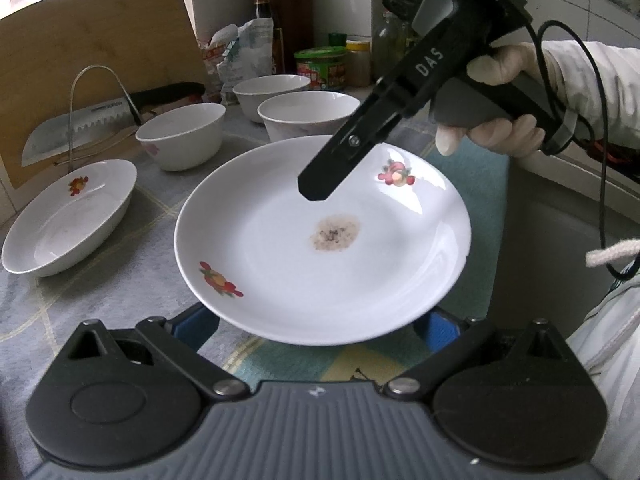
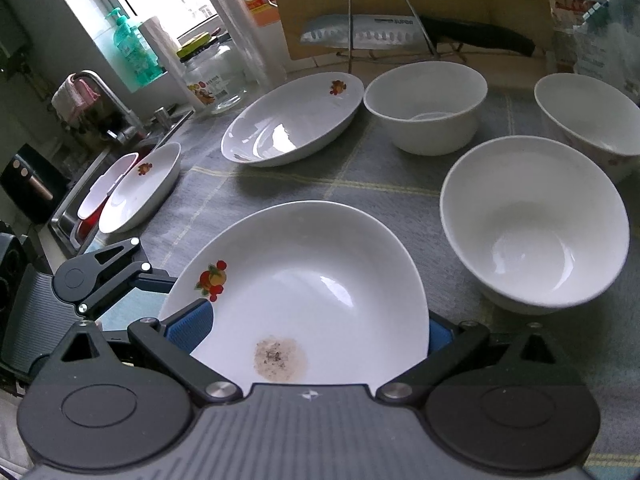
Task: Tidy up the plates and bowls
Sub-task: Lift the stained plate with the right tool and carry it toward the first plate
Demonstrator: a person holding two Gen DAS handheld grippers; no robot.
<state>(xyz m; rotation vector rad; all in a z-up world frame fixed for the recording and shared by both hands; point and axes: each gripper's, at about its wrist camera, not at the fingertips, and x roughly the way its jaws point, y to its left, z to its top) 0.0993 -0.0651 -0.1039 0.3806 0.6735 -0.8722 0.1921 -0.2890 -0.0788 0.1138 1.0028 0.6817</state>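
Note:
A white plate point(image 1: 280, 264) with fruit prints and a brown stain lies on the grey cloth in front of both cameras. My left gripper point(image 1: 316, 328) is open, and its blue pads point(image 1: 196, 328) sit low under the plate's near rim, which hides the tips. My right gripper point(image 1: 316, 188) hangs tilted over the plate from the far right, held by a gloved hand point(image 1: 496, 132). In the right wrist view it point(image 2: 314, 332) is open above the same plate point(image 2: 320, 272). A second plate point(image 1: 72, 216) lies to the left. Three white bowls point(image 1: 182, 136) point(image 1: 272, 92) point(image 1: 308, 116) stand behind.
A knife on a wire rack point(image 2: 376, 32) leans against a wooden cutting board point(image 1: 100, 48) at the back. Bottles and jars point(image 1: 320, 68) line the wall. A third plate point(image 2: 140, 188) rests by the sink edge point(image 2: 76, 216), near a faucet point(image 2: 116, 108).

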